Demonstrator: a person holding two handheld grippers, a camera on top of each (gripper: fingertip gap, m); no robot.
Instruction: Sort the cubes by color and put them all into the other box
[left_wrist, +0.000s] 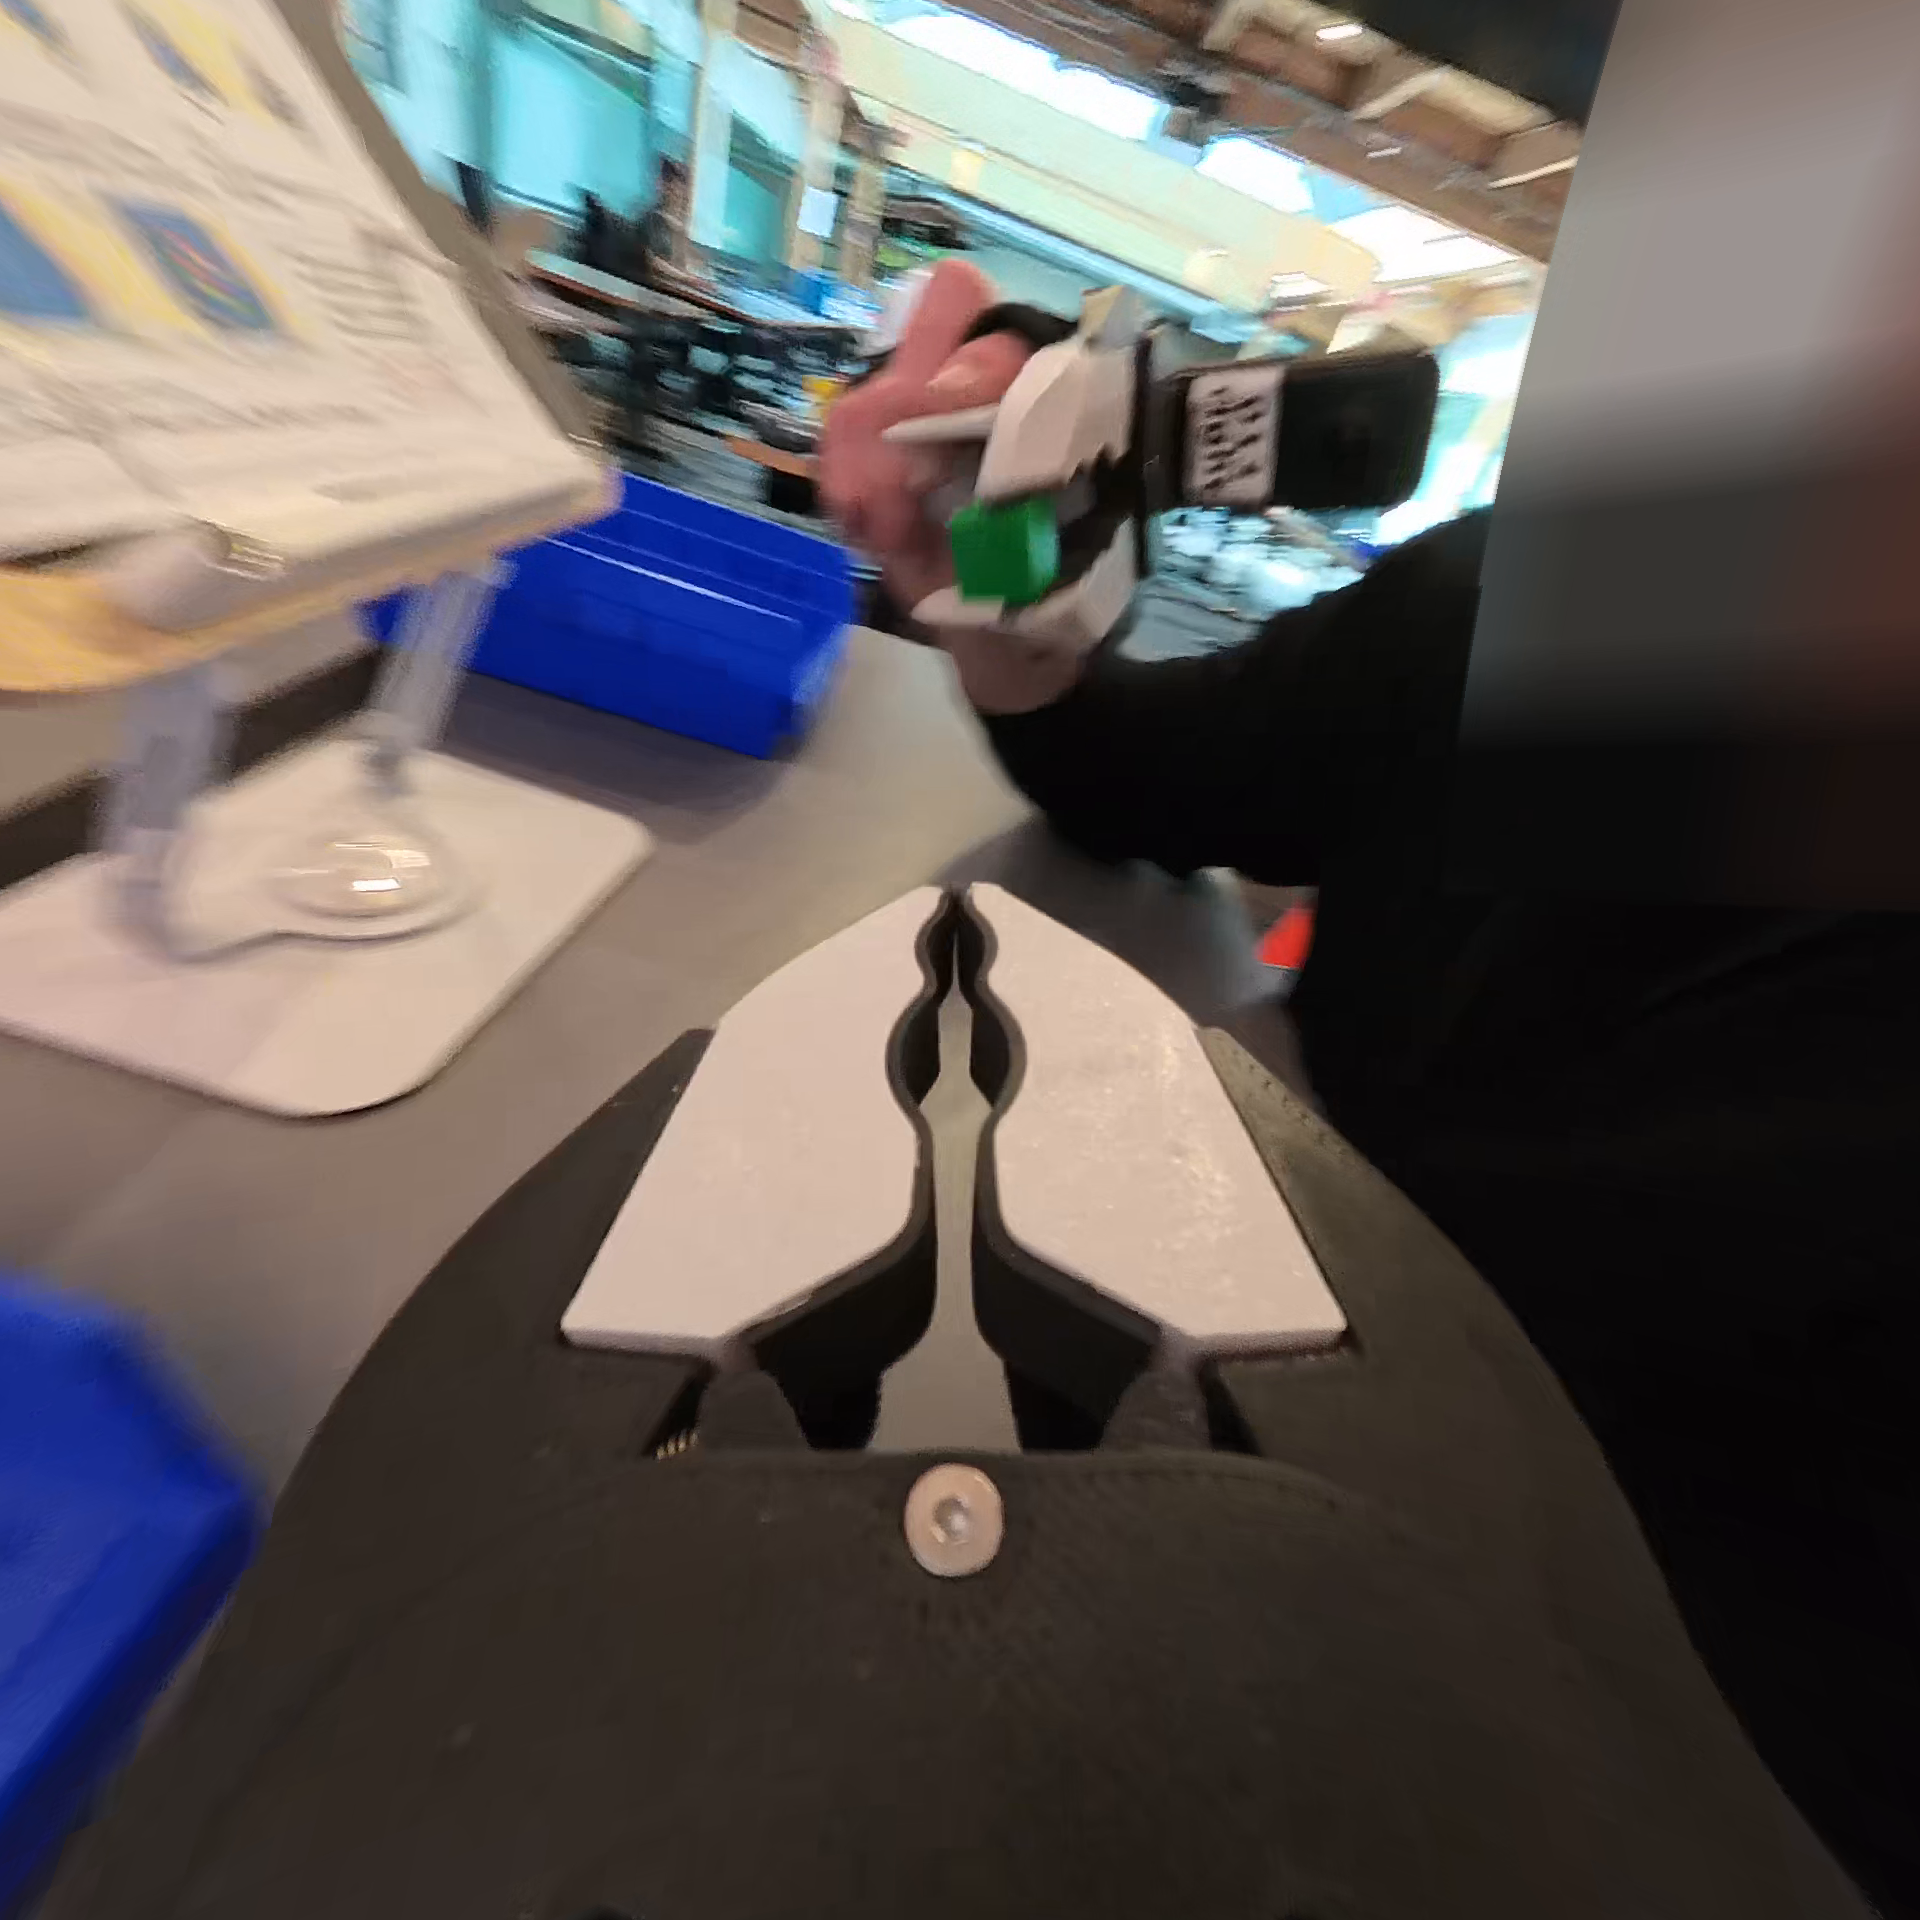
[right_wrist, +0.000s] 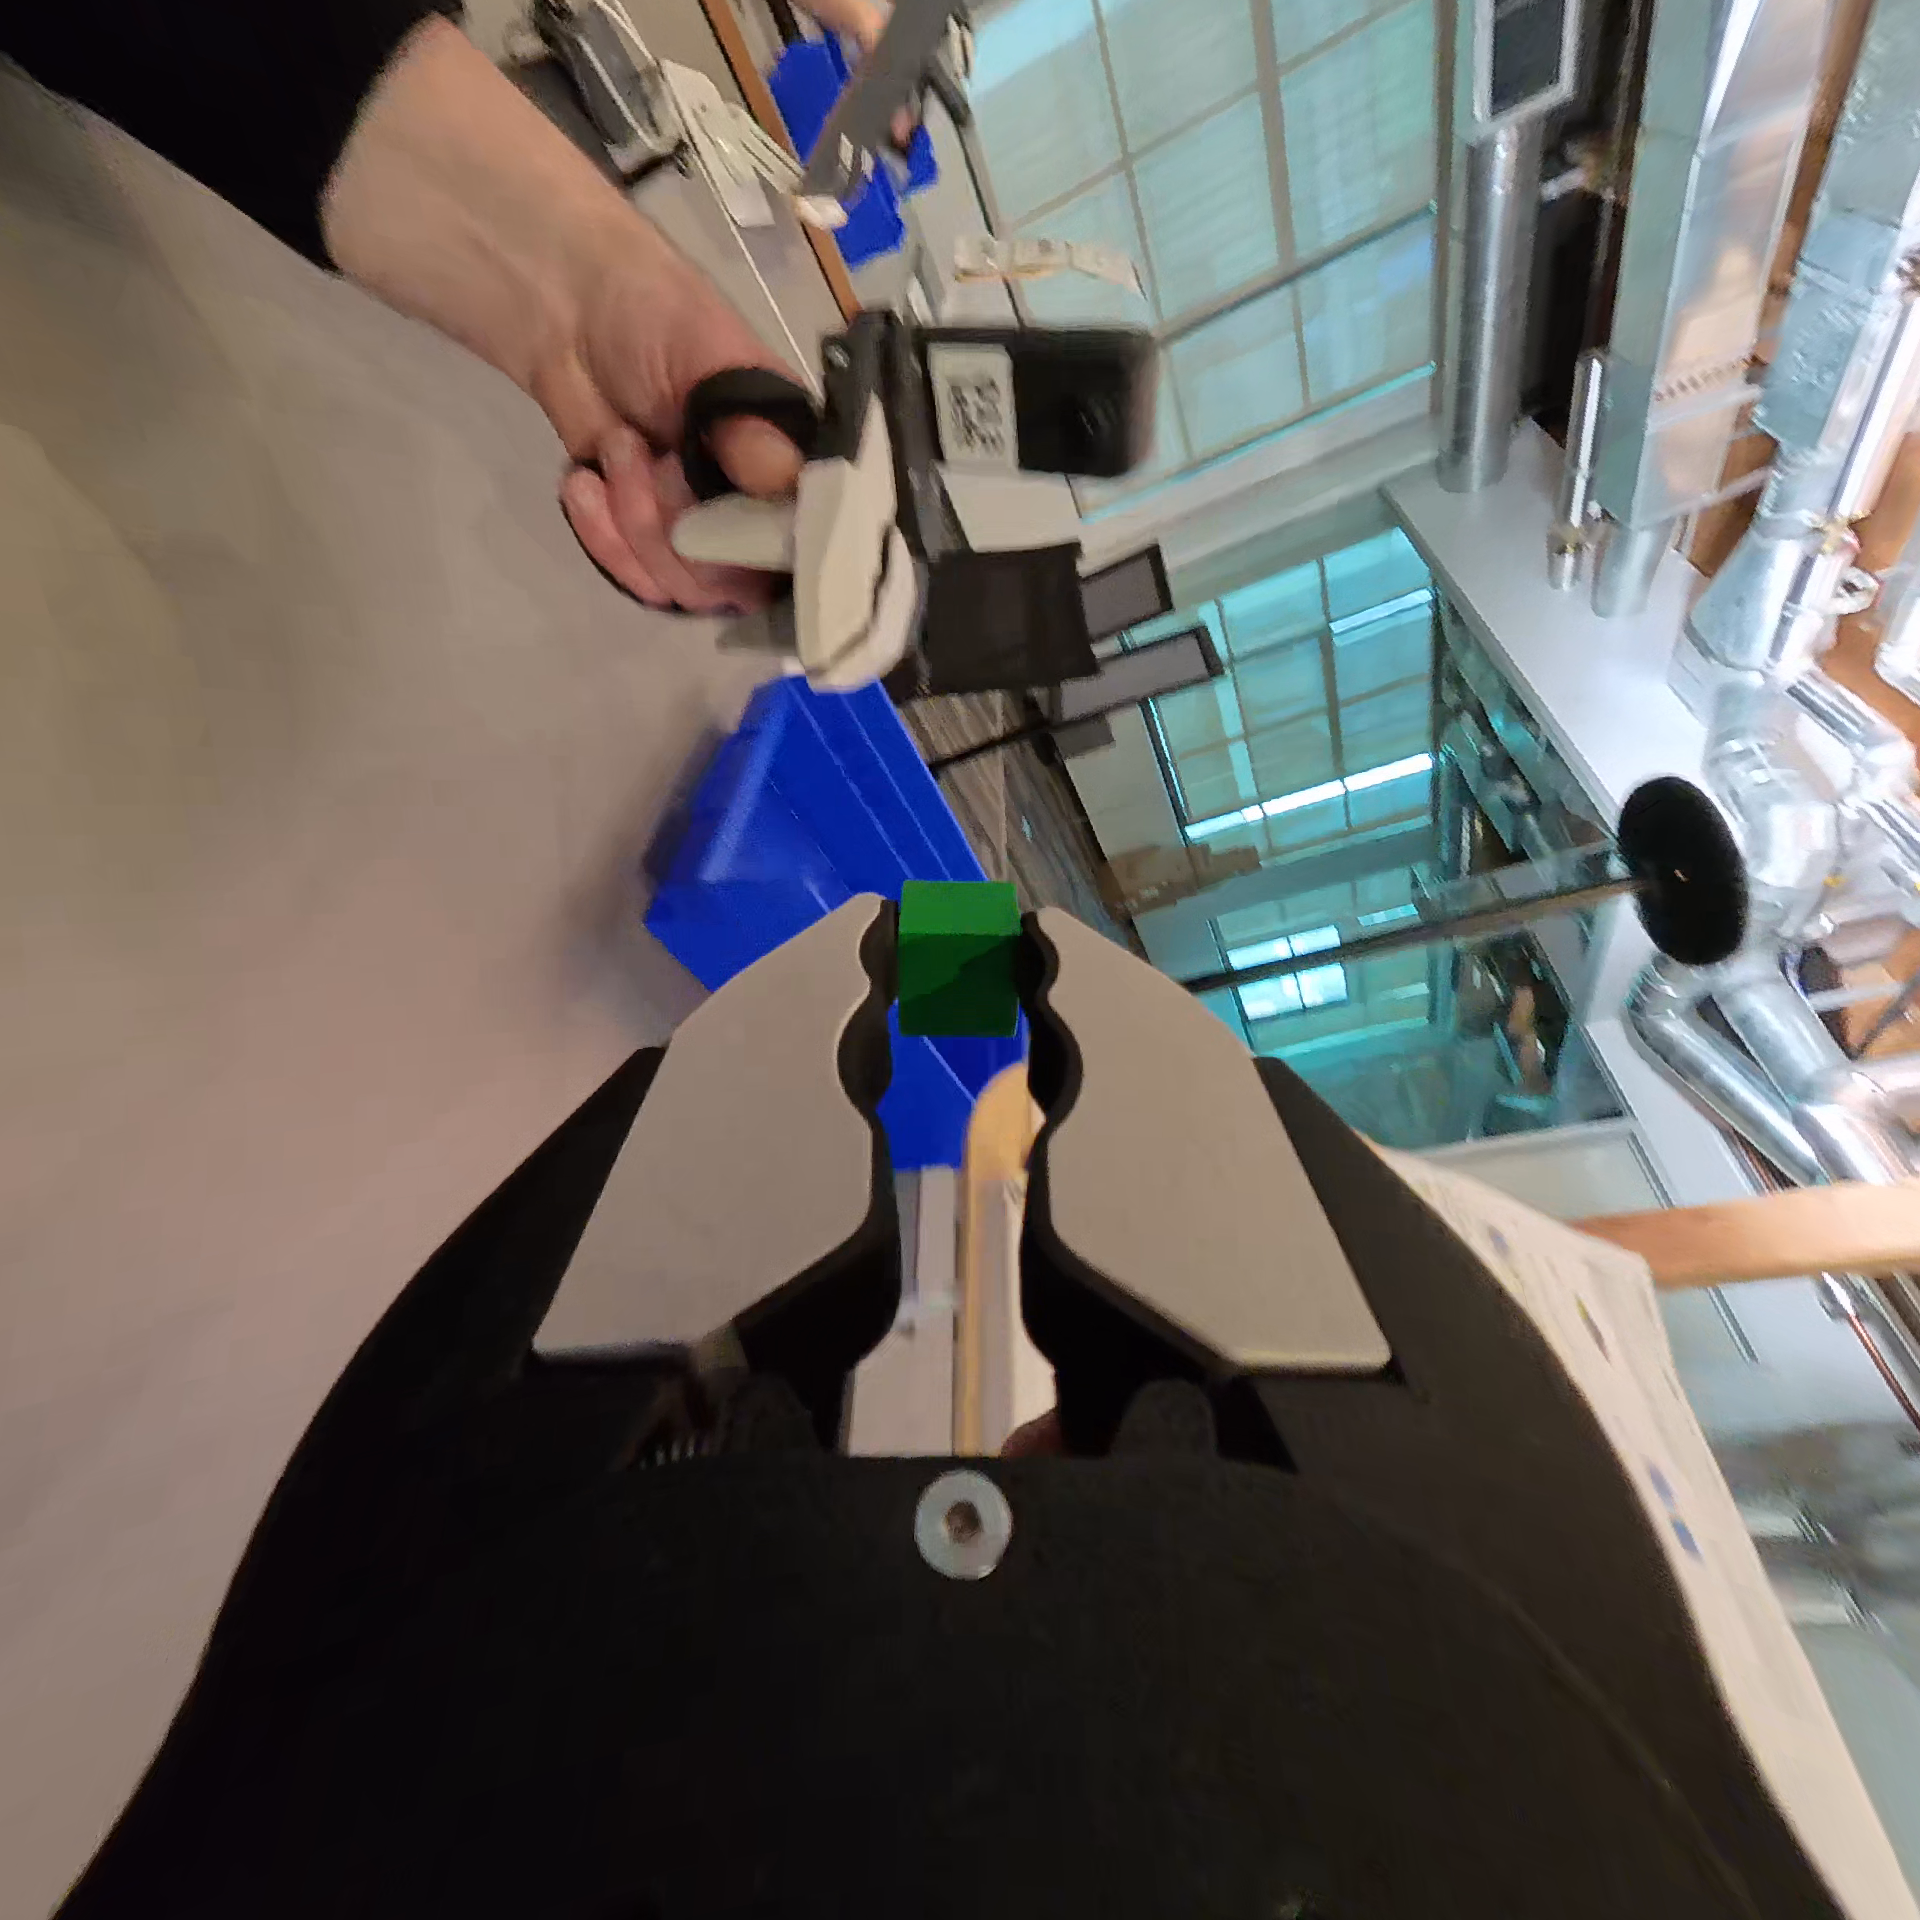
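My right gripper (right_wrist: 958, 935) is shut on a green cube (right_wrist: 956, 961) and holds it in the air above a blue box (right_wrist: 790, 831). The left wrist view shows that gripper (left_wrist: 1013, 566) farther off, held in a hand, with the green cube (left_wrist: 1003, 556) between its fingers. My left gripper (left_wrist: 958, 904) is shut and empty, low over the grey table (left_wrist: 790, 831). It also shows in the right wrist view (right_wrist: 862, 613), held in a hand. A blue box (left_wrist: 644, 613) stands on the table beyond it. Another blue box's corner (left_wrist: 94, 1558) is at the lower left.
A clear sign stand with a printed sheet (left_wrist: 229, 343) on a white base (left_wrist: 312, 935) stands at the left of the table. A person's black sleeve (left_wrist: 1299, 748) crosses the right side. More blue bins (right_wrist: 862, 187) sit far off. My right fingertips sit around 10 cm from my left ones.
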